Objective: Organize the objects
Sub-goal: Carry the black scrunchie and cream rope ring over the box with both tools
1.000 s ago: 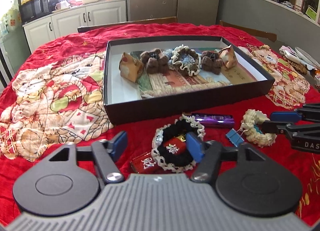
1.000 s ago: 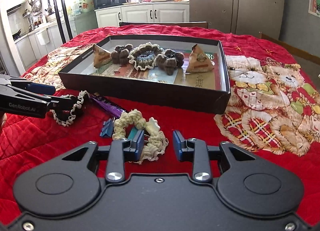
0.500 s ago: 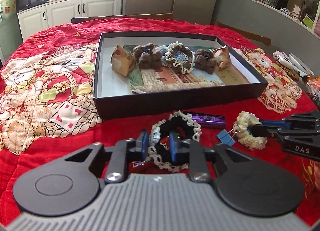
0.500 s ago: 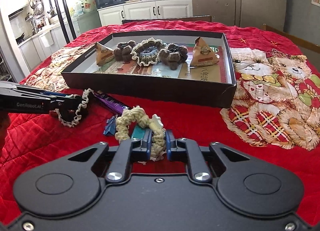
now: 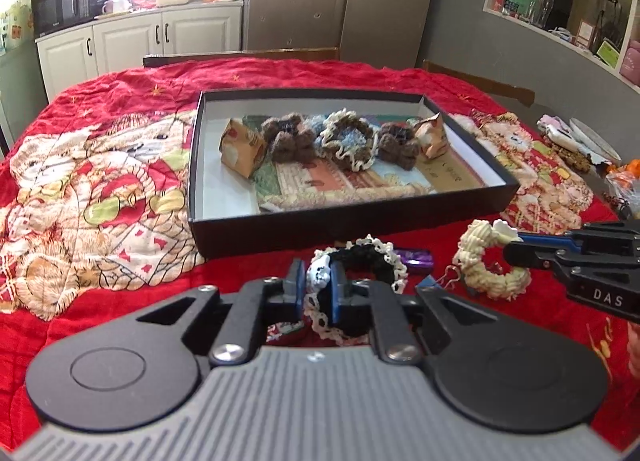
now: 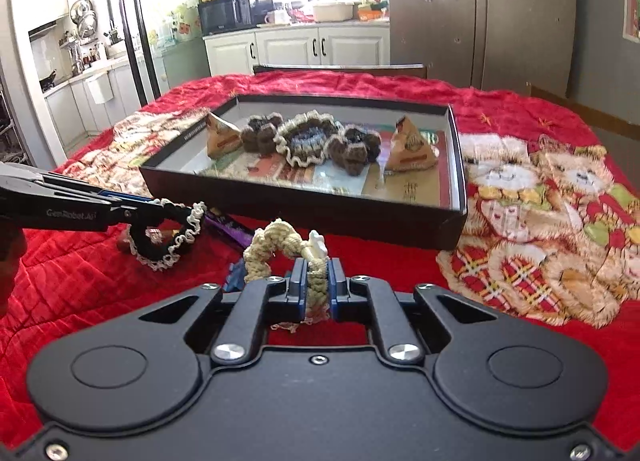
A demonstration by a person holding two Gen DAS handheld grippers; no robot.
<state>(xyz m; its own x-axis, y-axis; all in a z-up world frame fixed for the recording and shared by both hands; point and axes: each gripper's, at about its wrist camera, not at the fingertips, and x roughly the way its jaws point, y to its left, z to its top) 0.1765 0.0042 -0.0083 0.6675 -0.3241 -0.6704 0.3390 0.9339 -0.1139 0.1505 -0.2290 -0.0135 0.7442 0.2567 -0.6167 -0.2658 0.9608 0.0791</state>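
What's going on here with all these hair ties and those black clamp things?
A person is tidying with a two-finger gripper in each hand. The left gripper is shut on a black scrunchie with white lace; the right gripper is shut on a cream braided scrunchie. Both sit in front of the black tray, which already holds more scrunchies and two paper packets. A purple bar lies on the red cloth.

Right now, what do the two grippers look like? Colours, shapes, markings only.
Both are matte black linkage bodies with two round discs, silver pivot screws and blue finger pads. The left gripper has a grey ribbed base and white "GenRobot.AI" lettering on its side; the right gripper has a smooth black base and "DAS" lettering. No cables or sleeves show.
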